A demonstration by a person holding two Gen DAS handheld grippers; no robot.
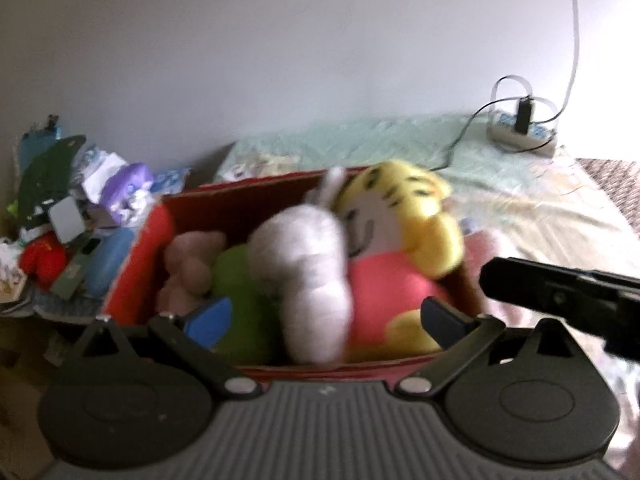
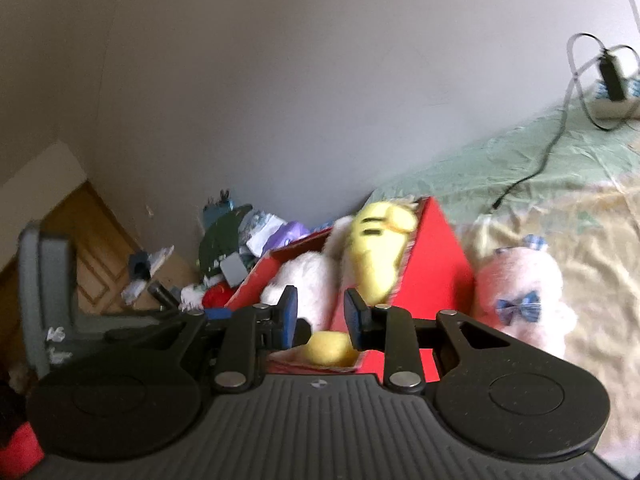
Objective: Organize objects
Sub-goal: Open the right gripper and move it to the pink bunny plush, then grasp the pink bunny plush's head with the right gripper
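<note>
A red cardboard box (image 1: 132, 264) sits on the bed, full of plush toys: a yellow tiger in a pink shirt (image 1: 404, 216), a white plush (image 1: 312, 268), a green one (image 1: 240, 292) and a beige one (image 1: 192, 268). My left gripper (image 1: 324, 320) is open wide over the box's near edge, empty. My right gripper (image 2: 322, 312) is partly open and empty beside the same box (image 2: 436, 264), in front of the tiger (image 2: 376, 248) and the white plush (image 2: 304, 284). A pink plush with blue bows (image 2: 524, 292) lies on the bed right of the box.
A heap of clutter (image 1: 80, 208) lies left of the box against the wall. A power strip with cables (image 1: 520, 132) sits at the bed's far right. The right gripper's body (image 1: 560, 288) shows at the right of the left wrist view. A wooden door (image 2: 88, 248) is far left.
</note>
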